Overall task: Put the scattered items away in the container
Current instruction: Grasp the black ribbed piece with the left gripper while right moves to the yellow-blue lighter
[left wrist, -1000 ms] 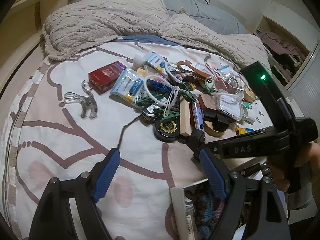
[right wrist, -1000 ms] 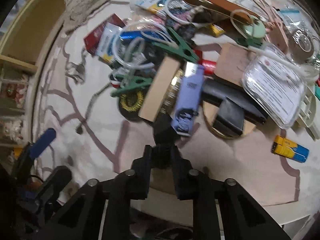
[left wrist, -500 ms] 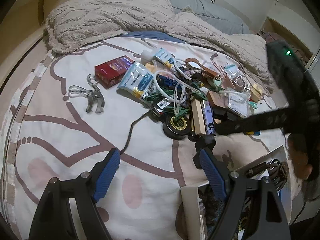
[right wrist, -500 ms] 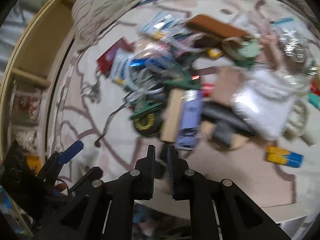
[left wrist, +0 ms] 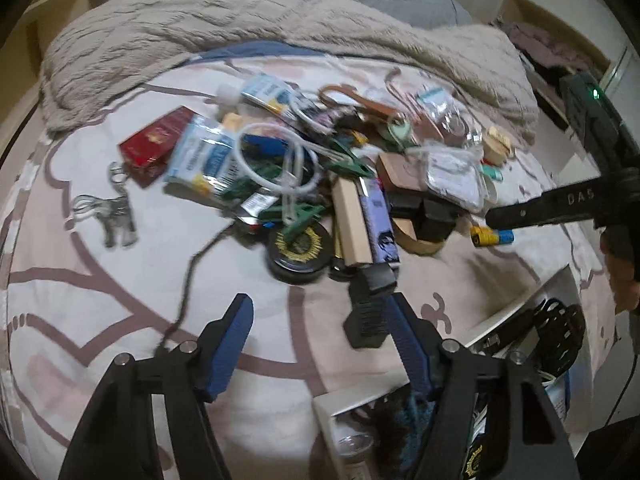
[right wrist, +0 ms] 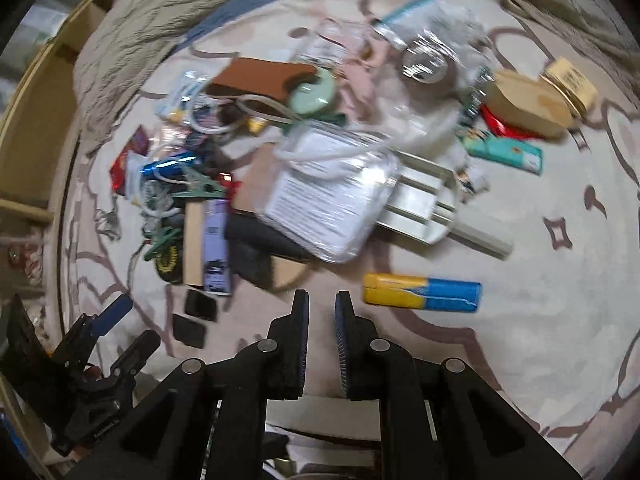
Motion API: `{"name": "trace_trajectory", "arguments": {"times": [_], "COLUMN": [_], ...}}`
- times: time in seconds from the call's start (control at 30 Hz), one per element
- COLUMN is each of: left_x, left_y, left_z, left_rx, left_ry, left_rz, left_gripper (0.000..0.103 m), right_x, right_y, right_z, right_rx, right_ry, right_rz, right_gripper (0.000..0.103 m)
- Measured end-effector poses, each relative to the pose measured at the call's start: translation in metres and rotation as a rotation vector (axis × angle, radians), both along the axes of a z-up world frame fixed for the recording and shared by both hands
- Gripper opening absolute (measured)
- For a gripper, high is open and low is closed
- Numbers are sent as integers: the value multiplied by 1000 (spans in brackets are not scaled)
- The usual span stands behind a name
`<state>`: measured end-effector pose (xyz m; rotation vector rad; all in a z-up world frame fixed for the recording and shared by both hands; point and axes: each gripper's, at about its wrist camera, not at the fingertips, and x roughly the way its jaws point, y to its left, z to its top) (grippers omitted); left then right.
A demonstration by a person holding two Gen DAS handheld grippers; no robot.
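A pile of scattered items (left wrist: 344,184) lies on the patterned bedspread. A small black brush-like object (left wrist: 370,308) lies on the bedspread by itself near the pile's front edge; it also shows in the right wrist view (right wrist: 196,316). My left gripper (left wrist: 320,340) is open and empty, hovering low in front of the pile. My right gripper (right wrist: 322,304) has its jaws slightly apart and holds nothing, just left of a yellow and blue tube (right wrist: 422,292). The white container (left wrist: 520,320) sits at the bed's near right edge with several items in it.
A red box (left wrist: 156,144), a keyring (left wrist: 114,212) and a dark cord (left wrist: 192,276) lie left of the pile. A rumpled beige blanket (left wrist: 240,28) covers the far side. A wooden shelf (right wrist: 36,128) stands at the left.
My right gripper let go of the small black object, which now lies on the bedspread, and swung right toward the yellow and blue tube. The left gripper stayed open.
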<state>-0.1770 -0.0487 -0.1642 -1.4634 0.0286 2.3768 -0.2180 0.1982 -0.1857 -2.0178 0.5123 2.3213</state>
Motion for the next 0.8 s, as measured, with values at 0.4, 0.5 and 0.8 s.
{"name": "trace_trajectory", "arguments": {"times": [0.4, 0.5, 0.8], "left_x": [-11, -15, -19], "left_y": [31, 33, 34], "left_z": [-22, -27, -35], "left_rx": [-59, -59, -35], "left_ry": [-93, -119, -157], "left_rz": [-43, -32, -33], "left_gripper": [68, 68, 49], "right_x": [6, 5, 3], "right_y": [19, 22, 29], "right_z": [-13, -21, -30], "right_rx": [119, 151, 178], "right_ry": [-45, -72, -96], "right_rz": [-38, -51, -72], "right_gripper": [70, 71, 83]}}
